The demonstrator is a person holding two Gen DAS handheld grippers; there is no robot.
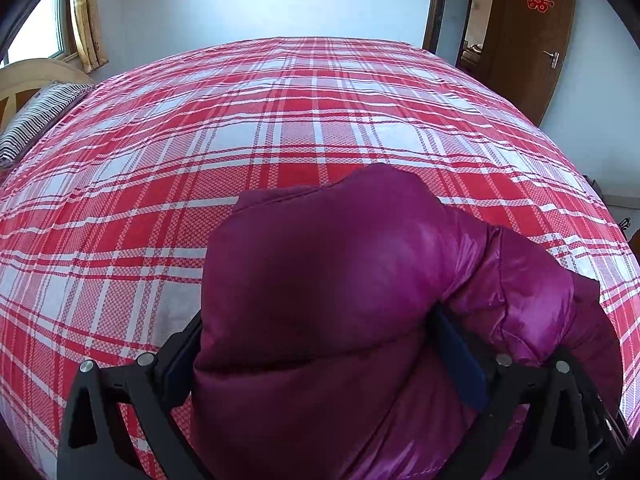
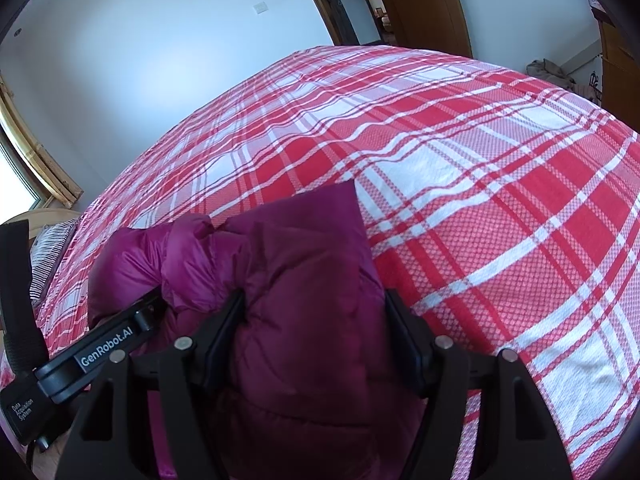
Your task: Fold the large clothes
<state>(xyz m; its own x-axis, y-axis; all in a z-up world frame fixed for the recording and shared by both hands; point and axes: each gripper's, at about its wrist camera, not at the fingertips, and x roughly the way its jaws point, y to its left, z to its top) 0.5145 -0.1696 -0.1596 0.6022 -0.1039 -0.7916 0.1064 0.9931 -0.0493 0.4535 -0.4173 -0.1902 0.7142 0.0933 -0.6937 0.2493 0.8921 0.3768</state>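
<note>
I have the puffy magenta jacket (image 1: 340, 280) in both sets of fingers at once. My left gripper (image 1: 328, 344) is clamped on a thick padded bundle of it, the pads standing wide apart only because the quilted bulk fills the whole gap between them. My right gripper (image 2: 316, 344) does the same: its pads press into a fat fold of the same jacket, with nothing else between them.

The jacket sits at the near edge of the bed (image 1: 280, 120), bunched up directly ahead of my fingers and rising over them, so the plaid sheet stretches bare toward the far edge and the wall. A striped pillow (image 1: 36, 120) lies at the bed's left edge, well apart from the garment.

What the next move turns on is that the cloth runs side to side between my two hands, its long axis roughly along the near edge of the bed, with both hands equally close since both already hold it. The left gripper shows in my right view just beside my right one, so the two grips are near each other. Both hands tilt downward toward the mattress. Whether the bundle rests on the sheet or hangs just above it I cannot quite tell, as the jacket hides its own underside.
</note>
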